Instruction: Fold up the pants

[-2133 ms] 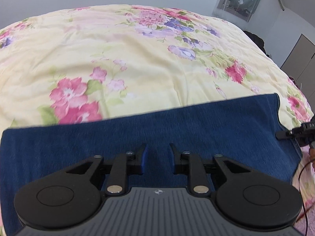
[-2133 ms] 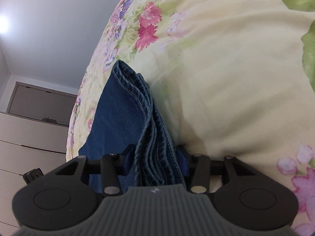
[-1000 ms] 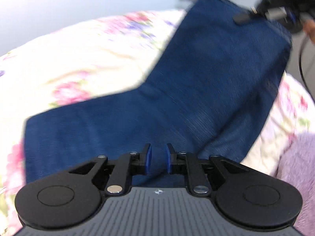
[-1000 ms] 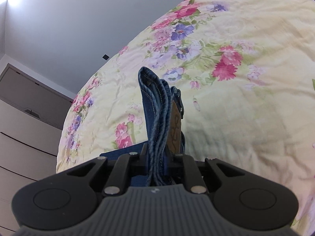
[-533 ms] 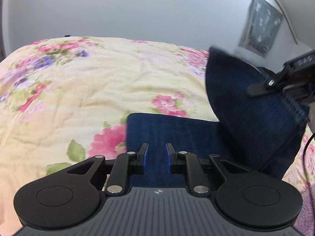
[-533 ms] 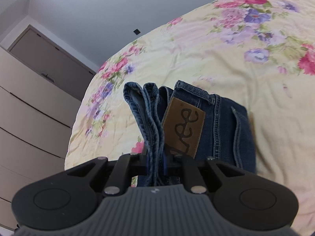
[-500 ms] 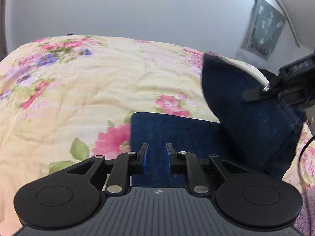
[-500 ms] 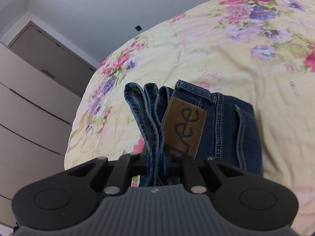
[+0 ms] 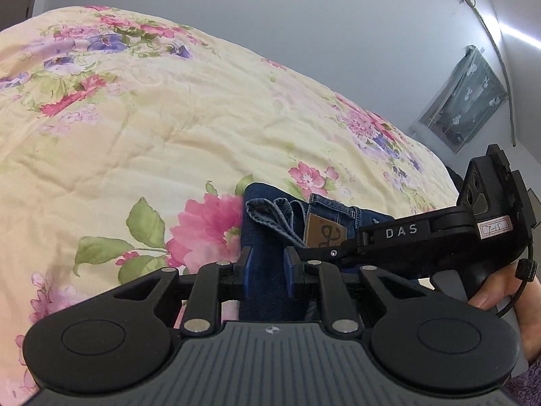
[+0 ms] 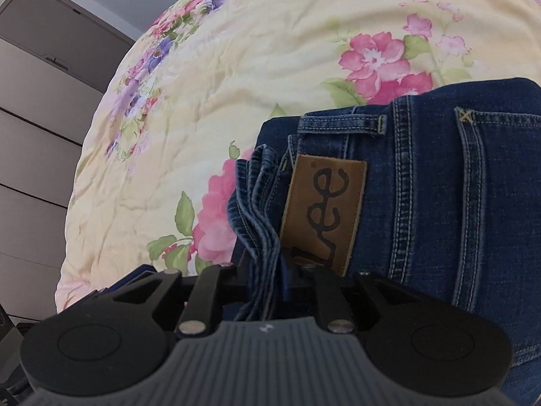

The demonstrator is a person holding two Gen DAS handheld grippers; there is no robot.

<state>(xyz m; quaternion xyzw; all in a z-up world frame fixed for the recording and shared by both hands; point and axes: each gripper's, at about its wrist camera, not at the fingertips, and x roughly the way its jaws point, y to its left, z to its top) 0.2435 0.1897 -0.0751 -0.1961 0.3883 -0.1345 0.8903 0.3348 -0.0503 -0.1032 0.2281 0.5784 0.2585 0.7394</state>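
Note:
Dark blue jeans [image 10: 439,186] lie folded on a floral quilt [image 10: 270,50], waistband and brown leather patch [image 10: 324,203] facing up. A bundle of leg hems [image 10: 257,209] rests on the waistband and runs back between the jaws of my right gripper [image 10: 267,279]. Those jaws are opening, and a blue pad shows beside the cloth. In the left wrist view the same hems [image 9: 270,208] and patch [image 9: 323,233] sit just ahead, with the right gripper [image 9: 301,250] reaching in from the right. My left gripper [image 9: 266,277] is shut on the jeans' near fold.
The quilt [image 9: 152,128] stretches far to the left and behind the jeans. A person's hand [image 9: 490,291] holds the right gripper's handle. Grey drawer fronts [image 10: 33,135] stand beyond the bed's left edge. A dark wall hanging [image 9: 463,108] is at the far right.
The right gripper carried the raised leg end over and down onto the waistband, and its jaws now stand wider. The left gripper swung sideways, still holding the fold.

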